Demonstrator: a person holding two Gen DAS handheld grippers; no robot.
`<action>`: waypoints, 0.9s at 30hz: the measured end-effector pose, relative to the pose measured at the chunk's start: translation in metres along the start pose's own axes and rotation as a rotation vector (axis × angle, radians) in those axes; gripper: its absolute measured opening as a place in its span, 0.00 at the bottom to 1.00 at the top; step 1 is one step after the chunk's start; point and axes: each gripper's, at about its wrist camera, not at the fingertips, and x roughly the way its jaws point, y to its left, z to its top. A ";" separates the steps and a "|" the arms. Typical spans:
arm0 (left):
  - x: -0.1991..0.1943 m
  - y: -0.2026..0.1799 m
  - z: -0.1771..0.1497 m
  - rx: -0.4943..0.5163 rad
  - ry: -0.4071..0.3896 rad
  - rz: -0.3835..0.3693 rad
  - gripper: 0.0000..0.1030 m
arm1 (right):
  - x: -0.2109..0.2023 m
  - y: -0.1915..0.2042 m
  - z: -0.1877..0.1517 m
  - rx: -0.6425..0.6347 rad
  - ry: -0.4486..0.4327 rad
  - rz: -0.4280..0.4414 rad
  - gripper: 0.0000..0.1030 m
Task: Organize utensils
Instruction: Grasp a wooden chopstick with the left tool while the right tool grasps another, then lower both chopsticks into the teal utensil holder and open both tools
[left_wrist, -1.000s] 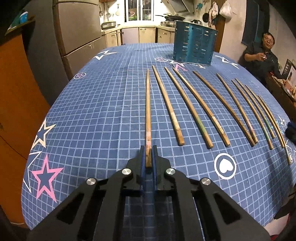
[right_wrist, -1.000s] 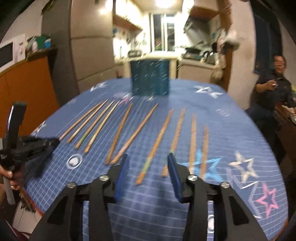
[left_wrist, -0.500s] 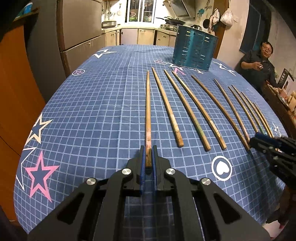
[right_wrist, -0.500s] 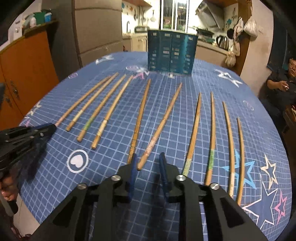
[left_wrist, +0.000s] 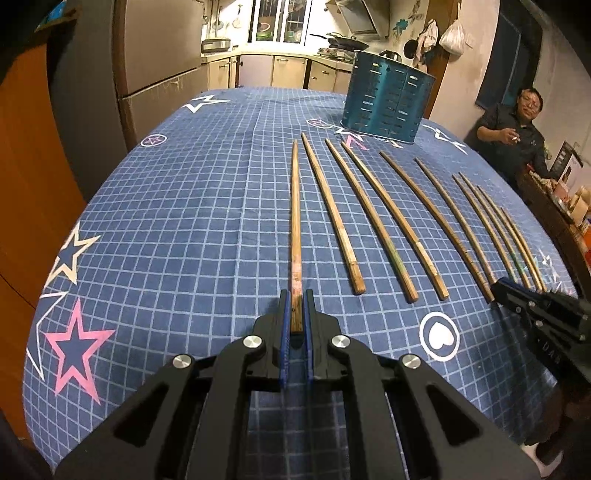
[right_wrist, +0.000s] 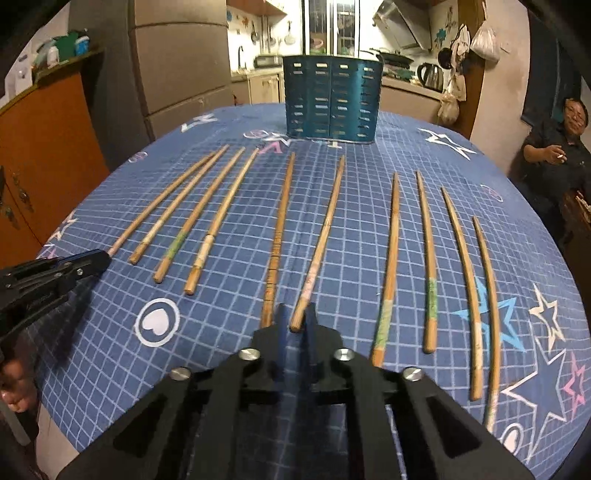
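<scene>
Several wooden chopsticks lie side by side on the blue grid tablecloth (left_wrist: 184, 229). My left gripper (left_wrist: 295, 310) is shut on the near end of the leftmost chopstick (left_wrist: 295, 221), which still lies along the cloth. My right gripper (right_wrist: 296, 317) has its jaws narrowed around the near end of a middle chopstick (right_wrist: 321, 236); a small gap still shows beside the stick. The blue slotted utensil holder (left_wrist: 386, 101) stands upright at the table's far side, also in the right wrist view (right_wrist: 330, 103). The right gripper shows in the left wrist view (left_wrist: 535, 306), the left gripper in the right wrist view (right_wrist: 55, 273).
A seated man (left_wrist: 517, 133) is beyond the table's far right edge. A fridge (left_wrist: 159, 48) and an orange cabinet (right_wrist: 48, 147) stand to the left. Kitchen counters run behind the holder. The cloth left of the chopsticks is bare.
My right gripper has moved in over the middle chopsticks and narrowed its jaws around one stick's end. My left gripper stays shut on the leftmost chopstick, nearly still.
</scene>
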 end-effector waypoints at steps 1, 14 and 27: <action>0.000 0.002 0.000 -0.004 0.001 -0.006 0.05 | 0.000 -0.001 0.000 0.009 -0.002 0.013 0.08; -0.064 -0.009 0.019 -0.001 -0.189 0.063 0.05 | -0.087 -0.023 0.020 -0.022 -0.296 0.049 0.07; -0.135 -0.026 0.105 0.040 -0.398 0.005 0.05 | -0.151 -0.052 0.097 -0.099 -0.540 0.128 0.07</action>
